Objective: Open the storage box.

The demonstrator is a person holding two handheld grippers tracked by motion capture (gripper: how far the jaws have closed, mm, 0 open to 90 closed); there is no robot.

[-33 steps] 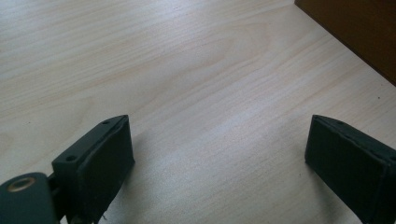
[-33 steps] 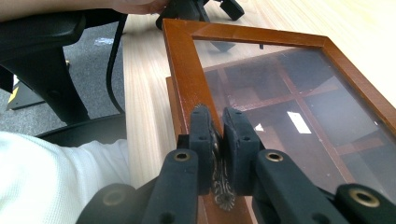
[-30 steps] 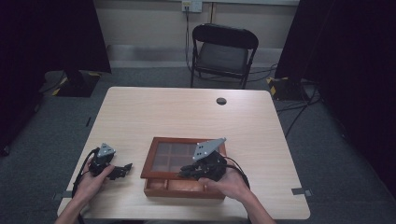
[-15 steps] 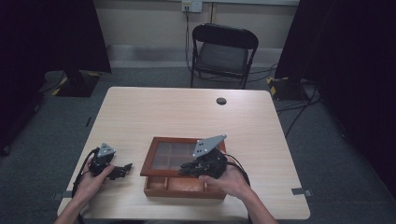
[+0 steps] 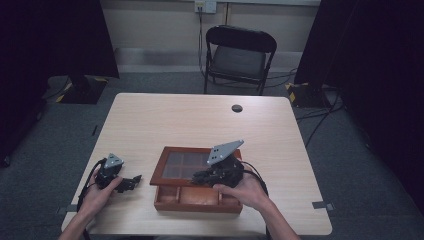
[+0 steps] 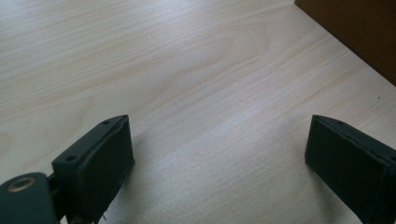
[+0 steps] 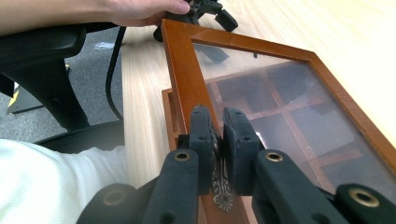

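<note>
Nothing has visibly moved over the last second: the right gripper (image 5: 200, 177) still pinches the front edge of the glass-paned lid (image 7: 275, 102), at its small brass latch (image 7: 219, 184), holding it partly raised over the wooden box (image 5: 195, 199) near the worktop's (image 5: 190, 120) front edge. To the box's left, the left gripper (image 5: 131, 182) rests low over bare wood, jaws spread wide and empty.

The high view looks forward and down over the whole table (image 5: 200, 120). Both gripper views sit close above it, sharing the box (image 7: 187, 79).
</note>
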